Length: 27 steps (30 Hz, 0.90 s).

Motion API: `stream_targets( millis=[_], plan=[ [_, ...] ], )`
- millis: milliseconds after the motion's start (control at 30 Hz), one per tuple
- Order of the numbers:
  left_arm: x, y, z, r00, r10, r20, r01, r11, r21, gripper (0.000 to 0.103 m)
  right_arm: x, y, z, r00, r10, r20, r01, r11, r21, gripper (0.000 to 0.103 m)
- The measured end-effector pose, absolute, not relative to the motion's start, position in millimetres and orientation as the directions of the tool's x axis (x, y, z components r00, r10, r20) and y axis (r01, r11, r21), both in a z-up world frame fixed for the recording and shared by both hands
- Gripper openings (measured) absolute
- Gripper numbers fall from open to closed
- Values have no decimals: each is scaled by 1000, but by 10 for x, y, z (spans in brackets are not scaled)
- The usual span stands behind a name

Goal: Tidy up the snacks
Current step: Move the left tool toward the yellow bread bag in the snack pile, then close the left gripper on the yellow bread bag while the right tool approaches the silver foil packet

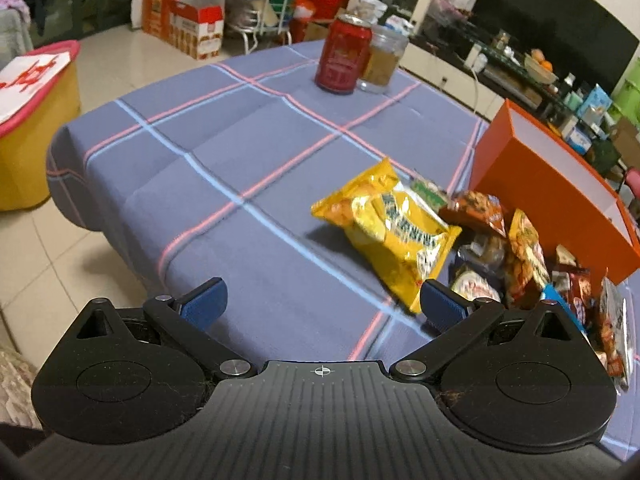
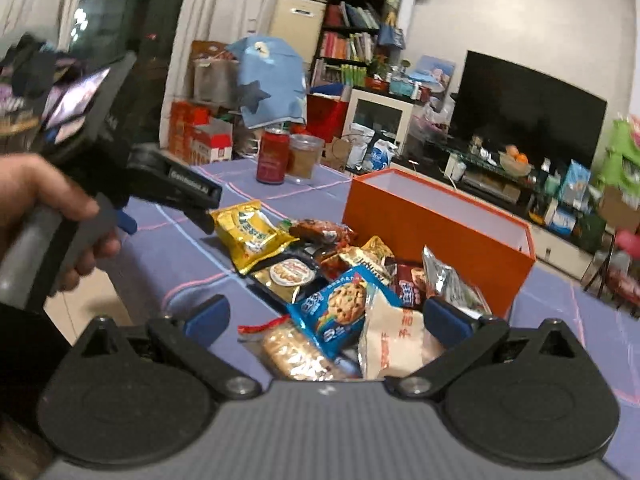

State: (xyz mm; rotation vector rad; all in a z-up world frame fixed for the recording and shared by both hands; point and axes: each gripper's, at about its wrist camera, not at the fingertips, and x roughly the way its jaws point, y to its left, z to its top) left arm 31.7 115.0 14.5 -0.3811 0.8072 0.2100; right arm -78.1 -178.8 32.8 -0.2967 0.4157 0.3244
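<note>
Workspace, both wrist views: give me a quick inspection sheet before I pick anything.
Surface: table under a blue plaid tablecloth.
Job's things: snack pile beside the open orange box; yellow snack bag at the pile's edge; the box's inside is not visible.
Clutter: red can and glass jar at the far side.
Grippers: left gripper jaws open, empty; right gripper jaws open over the pile.
Cables: nothing seen on the table.
Surroundings: TV, bookshelf, stacked cartons.
</note>
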Motion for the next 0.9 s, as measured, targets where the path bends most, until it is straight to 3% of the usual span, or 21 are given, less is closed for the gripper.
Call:
stream_targets(
  millis=[133, 267, 400, 533, 700, 900],
  plan=[
    [587, 1260, 270, 708, -2, -706, -204, 957, -208, 91, -800, -1773, 302, 847, 291, -446, -425, 874, -235, 102],
    [904, 1194, 308, 737, -6, -676, -29, 999, -41, 91, -728, -1783, 231, 840, 290, -459, -427, 874, -230, 102],
    [1088, 1041, 118, 708, -154, -690, 223, 975, 11, 91, -687, -1806, 198, 826, 291, -483, -429, 880, -203, 103],
    [1209, 936, -122, 653, -172, -737, 282, 959, 26, 91, -699, -1765, 171, 816, 297, -497, -437, 878, -193, 103],
    [1268, 806, -209, 653, -202, -730, 332, 943, 37, 91, -650, -1695, 149, 806, 302, -509, -449, 872, -194, 102],
    [1446, 805, -294, 605, -263, -752, 352, 935, -45, 91, -634, -1665, 112, 799, 299, -522, -452, 871, -193, 103]
  ],
)
